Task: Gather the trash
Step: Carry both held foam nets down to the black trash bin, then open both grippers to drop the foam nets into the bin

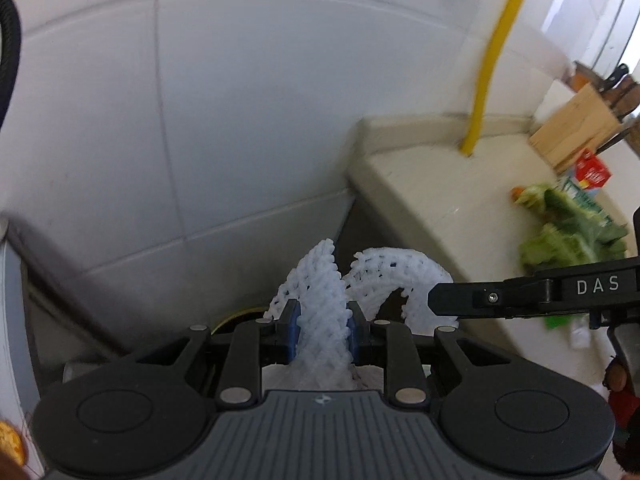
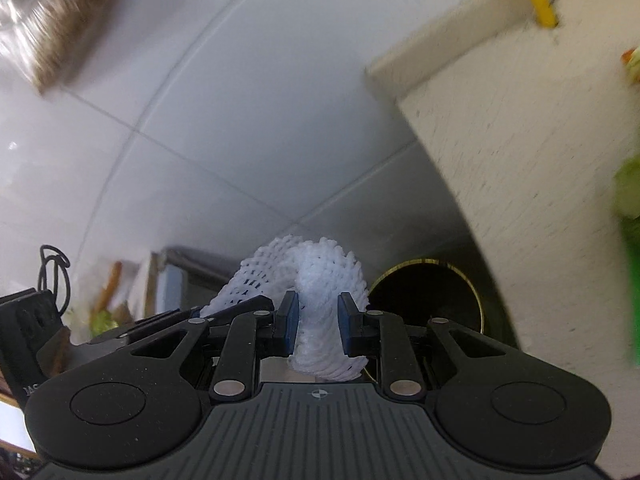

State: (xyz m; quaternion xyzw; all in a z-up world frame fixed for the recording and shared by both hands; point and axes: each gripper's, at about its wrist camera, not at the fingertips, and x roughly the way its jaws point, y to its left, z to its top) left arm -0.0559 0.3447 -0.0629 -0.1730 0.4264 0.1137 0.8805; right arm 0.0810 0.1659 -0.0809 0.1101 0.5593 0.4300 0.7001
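Wall: white tiles (image 1: 200, 120) fill most of what I see from both wrists, with grey grout lines running across them.
Counter: a pale speckled countertop (image 1: 460, 192) stands to my right, its rounded corner near the wall; from my right wrist (image 2: 520, 140) it looms close and blurred.
Yellow pipe: a yellow pipe (image 1: 492, 56) runs down the wall and enters the counter near its back edge.
Bin: a dark round opening with a brass-coloured rim (image 2: 428, 296) sits low beside the counter, just beyond my right fingers.
Green trash: crumpled green wrappers (image 1: 568, 232) lie on the counter, with a red packet (image 1: 592, 170) just behind them.
Knife block: a wooden block (image 1: 576, 132) stands at the far end of the counter, dark handles sticking out.
Foam net: the white foam fruit net (image 1: 324, 304) is off the counter, in the air in front of the wall, strung between both my grippers; one loop arcs toward my right one.
Left gripper: my left gripper (image 1: 323, 330) is clenched on the net, blue pads (image 1: 295, 330) pressing into its mesh on both sides.
Right gripper: my right gripper (image 2: 318, 320) grasps another bunch of the same net (image 2: 320, 280), pads squeezing it; from my left wrist its black finger (image 1: 480, 300) reaches in beside the net's loop.
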